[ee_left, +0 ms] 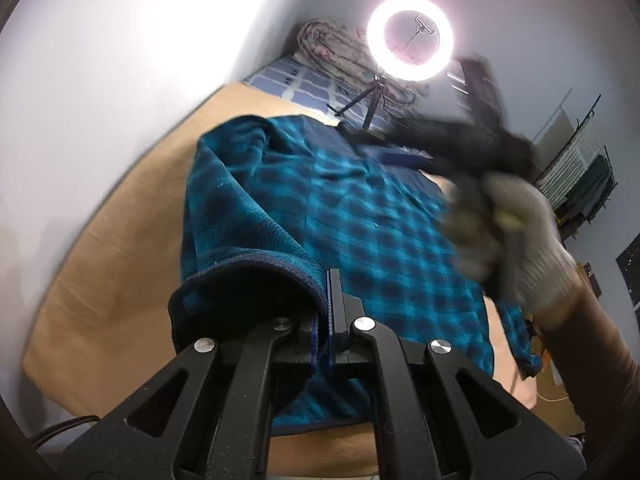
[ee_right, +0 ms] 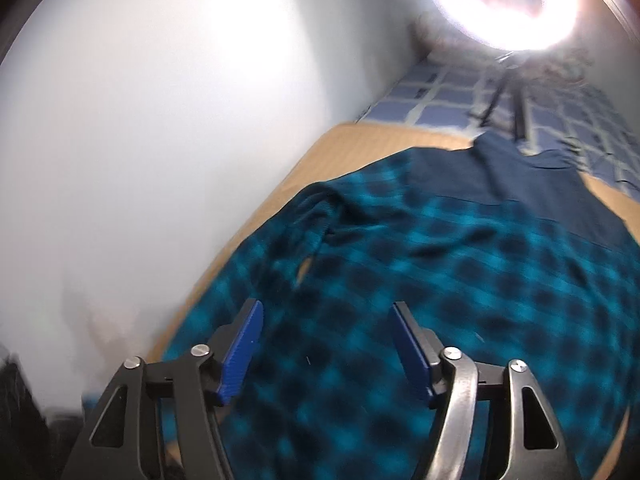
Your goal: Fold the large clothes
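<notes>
On the tan mat (ee_left: 100,280) beside the white wall (ee_left: 100,100), a teal-and-navy checked fleece garment (ee_left: 360,216) is spread, its long axis running away toward the ring light (ee_left: 410,36), near which its plain navy end lies. No writing can be read. The garment's navy-bound edge is pinched by the fully closed left tool (ee_left: 329,308). The right tool (ee_right: 326,344), jaws apart and empty, is held over the garment by a gloved hand (ee_left: 516,236). A blue checked bed (ee_right: 460,96) lies beyond the mat.

Bare tan mat (ee_left: 120,264) lies open at nine o'clock of the plaid garment (ee_left: 360,216), hemmed by the wall (ee_left: 100,100). At twelve o'clock the ring light's tripod (ee_left: 370,98) and rolled quilt (ee_left: 340,46) block passage.
</notes>
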Demonstrator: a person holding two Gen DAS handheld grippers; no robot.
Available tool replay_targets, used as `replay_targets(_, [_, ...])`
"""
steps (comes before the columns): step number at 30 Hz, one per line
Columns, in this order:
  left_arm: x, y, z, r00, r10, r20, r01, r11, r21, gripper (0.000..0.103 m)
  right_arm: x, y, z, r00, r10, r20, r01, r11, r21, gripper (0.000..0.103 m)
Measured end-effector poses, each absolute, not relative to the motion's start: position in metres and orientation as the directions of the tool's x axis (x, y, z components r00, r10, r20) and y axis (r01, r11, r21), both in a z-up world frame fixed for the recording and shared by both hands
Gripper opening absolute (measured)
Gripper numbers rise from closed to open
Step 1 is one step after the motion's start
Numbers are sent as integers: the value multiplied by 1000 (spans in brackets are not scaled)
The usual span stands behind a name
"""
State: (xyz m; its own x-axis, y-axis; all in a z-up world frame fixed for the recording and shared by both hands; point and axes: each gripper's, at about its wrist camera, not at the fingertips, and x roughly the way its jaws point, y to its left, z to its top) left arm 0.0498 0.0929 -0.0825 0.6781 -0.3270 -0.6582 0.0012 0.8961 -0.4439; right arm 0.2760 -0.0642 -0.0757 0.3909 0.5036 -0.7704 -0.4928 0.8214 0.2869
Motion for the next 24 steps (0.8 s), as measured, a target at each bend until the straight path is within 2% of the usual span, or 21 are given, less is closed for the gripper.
replay_targets(10, [48,92,-93,651,-347,-675,5,891,-454,0,369,86,-154,186,534,-825,-466,787,405,62])
replay_targets(15, [46,93,-93,648,-350,-676,5,890,-456,0,387,139,-186,188,438,-879,-469,826,312,58])
replay_targets(18, [45,91,-91,652,-344,-675,16,897,-442,0,396,153,-203,172,420,-891,-453,837,307,47])
replay_targets(21, [47,89,-93,644,-352,-679,22,896,-443,0,402,160,-217,170,388,-906,-440,853,282,31])
replay_targets(23, [47,89,-96,638,-360,-681,28,895,-446,0,404,161,-222,173,380,-909,-437,856,275,3])
replay_targets(24, [46,88,-97,635,-362,-682,35,896,-444,0,405,158,-222,175,379,-909,-435,858,274,1])
